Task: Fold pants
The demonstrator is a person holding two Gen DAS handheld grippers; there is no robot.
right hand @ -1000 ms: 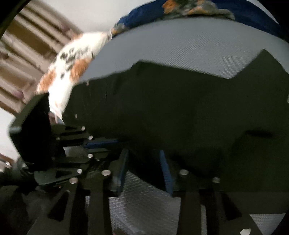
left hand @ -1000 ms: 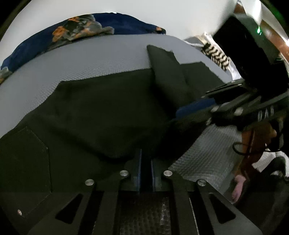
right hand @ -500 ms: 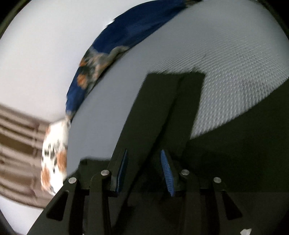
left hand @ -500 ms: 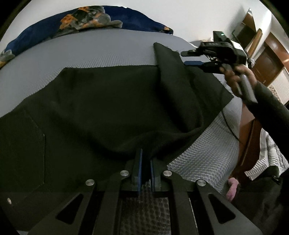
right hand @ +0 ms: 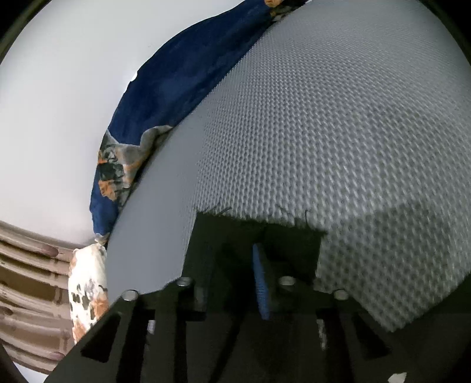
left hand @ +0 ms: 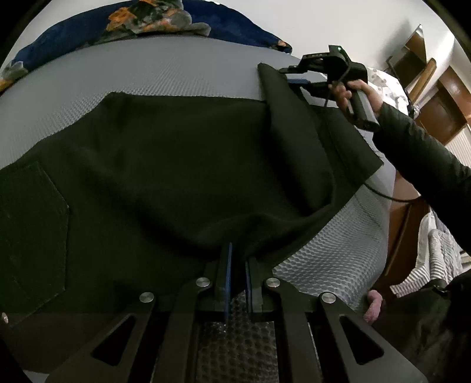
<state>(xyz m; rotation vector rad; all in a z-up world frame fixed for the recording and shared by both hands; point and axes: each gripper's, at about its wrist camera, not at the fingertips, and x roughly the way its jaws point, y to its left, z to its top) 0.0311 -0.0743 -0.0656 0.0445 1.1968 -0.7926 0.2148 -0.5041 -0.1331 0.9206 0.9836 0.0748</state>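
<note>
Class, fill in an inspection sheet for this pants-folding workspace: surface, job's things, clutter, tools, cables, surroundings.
Surface: grey textured mattress.
Job's things: black pants spread flat, one leg end lifted.
Clutter: blue patterned blanket along the far edge.
Tools: left tool shut on the pants' near edge; right tool closing on the leg hem, fabric between its fingers.
Cables: black cable hanging below the sleeve.
Surroundings: white wall, wooden furniture.

No text, label, brand, number or sign can be read in either view; no marking on the pants (left hand: 176,165) or the bed cover (right hand: 338,132) is legible.
</note>
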